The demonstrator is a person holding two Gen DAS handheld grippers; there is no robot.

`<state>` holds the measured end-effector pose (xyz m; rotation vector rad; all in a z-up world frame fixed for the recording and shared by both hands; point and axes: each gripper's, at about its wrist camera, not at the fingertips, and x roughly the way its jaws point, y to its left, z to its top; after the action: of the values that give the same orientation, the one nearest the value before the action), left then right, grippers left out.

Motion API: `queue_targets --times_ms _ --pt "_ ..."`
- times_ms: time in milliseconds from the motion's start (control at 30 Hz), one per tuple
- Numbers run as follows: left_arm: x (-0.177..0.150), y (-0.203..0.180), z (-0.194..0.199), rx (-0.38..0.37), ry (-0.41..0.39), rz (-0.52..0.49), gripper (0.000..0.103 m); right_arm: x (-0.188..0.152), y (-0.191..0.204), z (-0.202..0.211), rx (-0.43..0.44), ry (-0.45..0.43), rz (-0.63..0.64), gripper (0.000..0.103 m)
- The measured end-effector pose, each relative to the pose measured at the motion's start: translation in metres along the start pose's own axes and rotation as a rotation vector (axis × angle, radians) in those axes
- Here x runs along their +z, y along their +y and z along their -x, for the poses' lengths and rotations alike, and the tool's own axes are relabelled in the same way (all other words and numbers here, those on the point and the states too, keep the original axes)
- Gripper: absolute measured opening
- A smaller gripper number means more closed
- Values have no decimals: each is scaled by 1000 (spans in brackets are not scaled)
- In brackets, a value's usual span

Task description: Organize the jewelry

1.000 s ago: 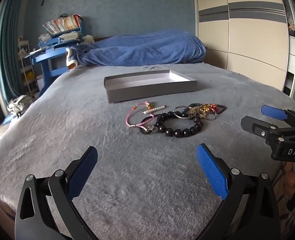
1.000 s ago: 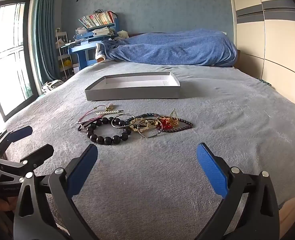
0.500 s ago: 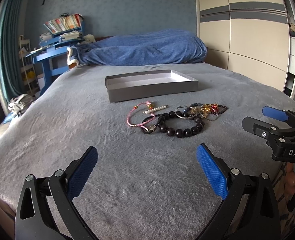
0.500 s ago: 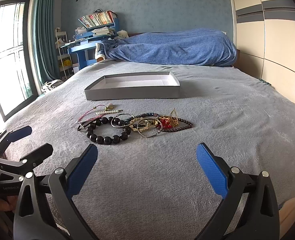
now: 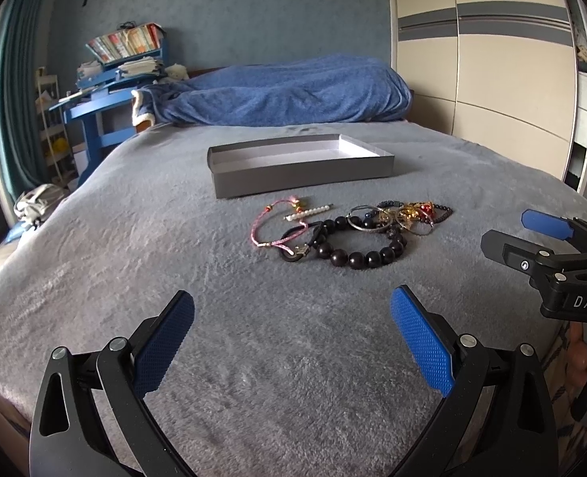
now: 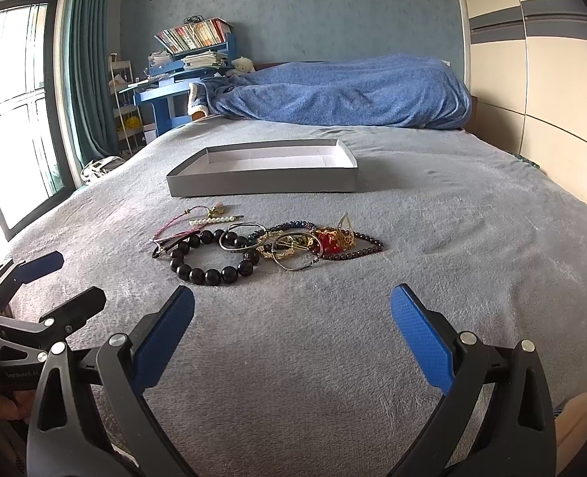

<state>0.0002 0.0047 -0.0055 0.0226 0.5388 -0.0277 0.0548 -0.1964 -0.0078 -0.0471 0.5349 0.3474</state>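
A heap of jewelry lies on the grey bed cover: a black bead bracelet point(image 5: 357, 252) point(image 6: 210, 268), a pink cord bracelet point(image 5: 271, 226) point(image 6: 174, 226), a pearl pin point(image 5: 309, 212) point(image 6: 214, 220), silver rings point(image 6: 239, 240) and a red and gold tangle point(image 5: 416, 212) point(image 6: 335, 240). Behind it stands an empty grey box point(image 5: 297, 177) point(image 6: 261, 181). My left gripper point(image 5: 293, 342) is open, short of the heap. My right gripper point(image 6: 293, 340) is open too, also short of it and holding nothing. Each gripper shows at the edge of the other's view.
A rumpled blue blanket point(image 5: 285, 95) point(image 6: 341, 91) lies at the head of the bed. A blue desk with books point(image 5: 110, 79) point(image 6: 182, 63) stands at the left, a wardrobe point(image 5: 484, 59) at the right, a window point(image 6: 11, 99) far left.
Both grippers have crept slightly forward toward the jewelry; the heap and box sit a little lower in both views. Both stay open.
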Motion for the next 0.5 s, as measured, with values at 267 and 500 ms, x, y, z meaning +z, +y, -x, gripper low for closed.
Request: queue_targets --times_ms 267,500 --pt "0 -3 -3 0 7 -7 98 1 -1 -1 1 5 -4 98" --pt "-2 -3 -4 2 15 -7 98 0 -1 -1 -1 10 -5 98"
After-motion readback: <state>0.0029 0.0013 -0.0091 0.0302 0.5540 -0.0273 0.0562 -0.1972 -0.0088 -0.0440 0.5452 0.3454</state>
